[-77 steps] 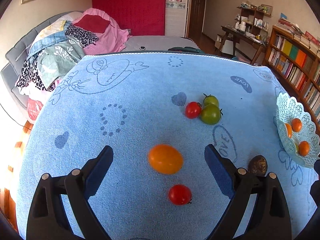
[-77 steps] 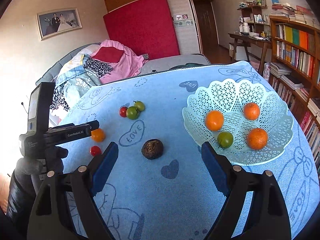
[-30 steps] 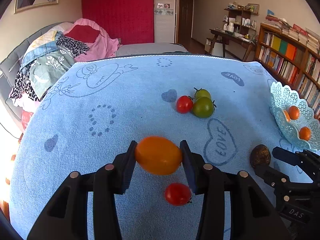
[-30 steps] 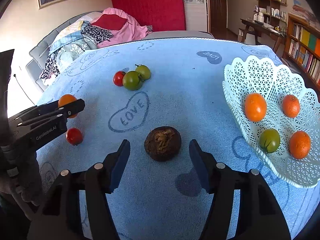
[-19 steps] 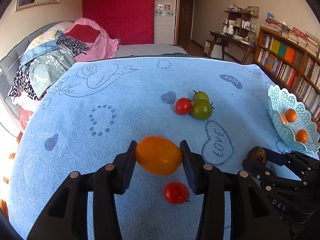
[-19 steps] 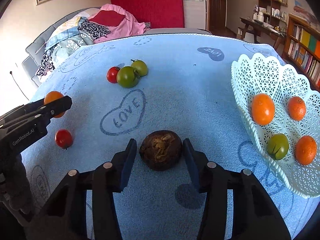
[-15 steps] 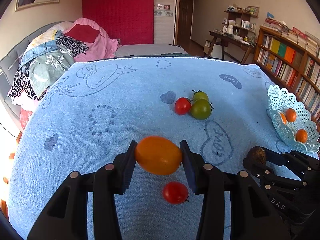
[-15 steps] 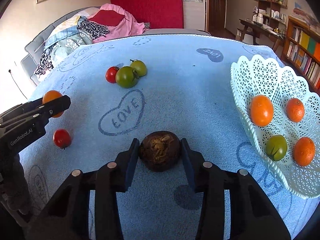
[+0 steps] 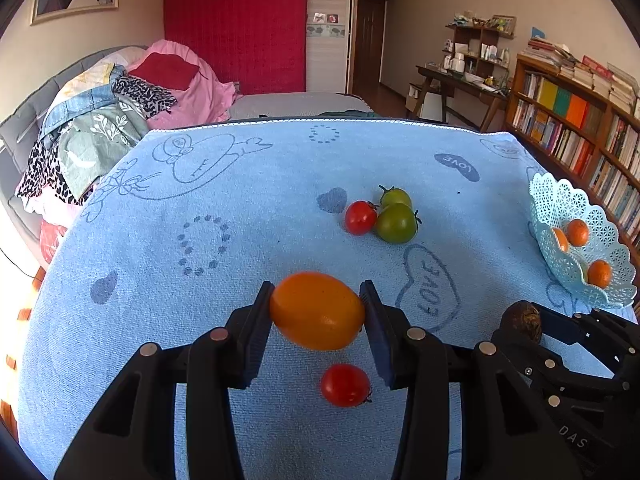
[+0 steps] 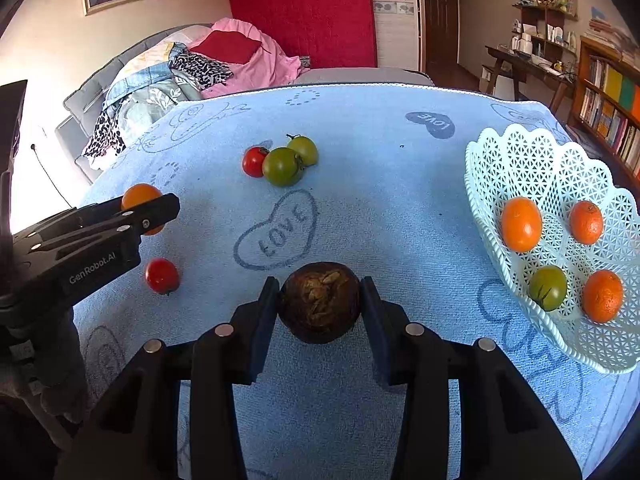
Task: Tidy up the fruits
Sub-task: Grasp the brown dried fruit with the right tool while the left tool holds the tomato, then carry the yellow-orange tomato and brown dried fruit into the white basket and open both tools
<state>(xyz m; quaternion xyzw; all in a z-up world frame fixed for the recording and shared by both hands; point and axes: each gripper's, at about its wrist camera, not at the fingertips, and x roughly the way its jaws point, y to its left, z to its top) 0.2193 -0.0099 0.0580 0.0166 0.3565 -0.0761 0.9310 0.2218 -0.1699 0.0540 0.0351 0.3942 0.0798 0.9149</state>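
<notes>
My left claw [image 9: 318, 312] clamped on orange fruit [image 9: 317, 311], red tomato [image 9: 345, 384] beneath on counter [image 9: 240, 208]. R claw [image 10: 319, 304] just closed, gripping brown fruit [image 10: 319, 302]. Tomato trio [image 10: 282, 160] mid-counter; basket [image 10: 532, 164] w/ oranges at far right.
</notes>
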